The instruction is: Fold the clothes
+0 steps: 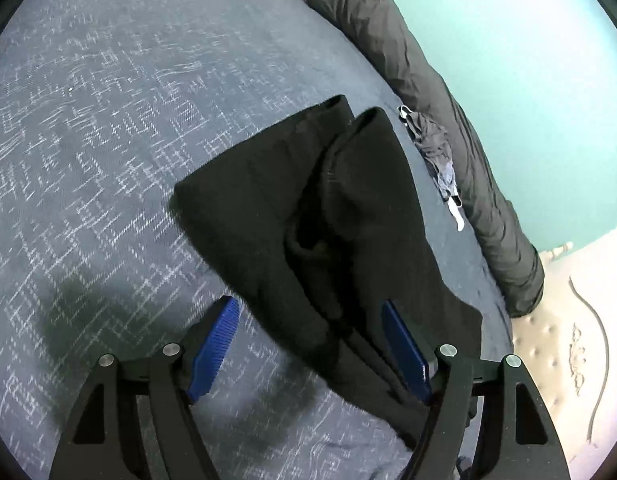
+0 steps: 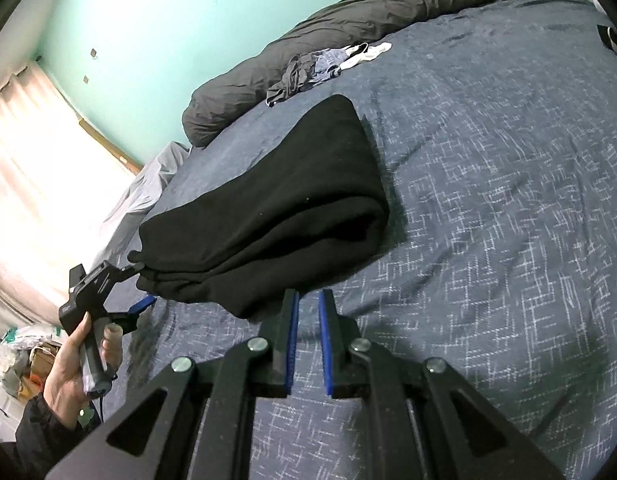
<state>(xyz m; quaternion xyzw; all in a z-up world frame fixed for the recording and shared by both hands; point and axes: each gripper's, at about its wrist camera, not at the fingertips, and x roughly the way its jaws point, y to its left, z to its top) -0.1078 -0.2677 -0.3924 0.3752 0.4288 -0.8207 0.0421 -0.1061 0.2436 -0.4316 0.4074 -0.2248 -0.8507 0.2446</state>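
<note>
A folded black garment [image 1: 308,200] lies on the blue patterned bedcover [image 1: 108,120], several layers thick. My left gripper [image 1: 308,302] is open wide, and a corner of the garment runs between its blue pads without the left pad touching it. In the right wrist view the same garment [image 2: 288,200] sits mid-bed, and the left gripper [image 2: 144,284], held by a person's hand [image 2: 68,368], straddles its near left edge. My right gripper [image 2: 309,294] is shut with only a thin slit between its pads and nothing in them, just short of the garment's front edge.
A rolled dark grey duvet [image 2: 348,12] lies along the teal wall at the bed's far side. A small heap of grey, blue and white clothes [image 2: 316,66] rests against it. A bright curtained window [image 2: 36,180] and floor clutter are at the left.
</note>
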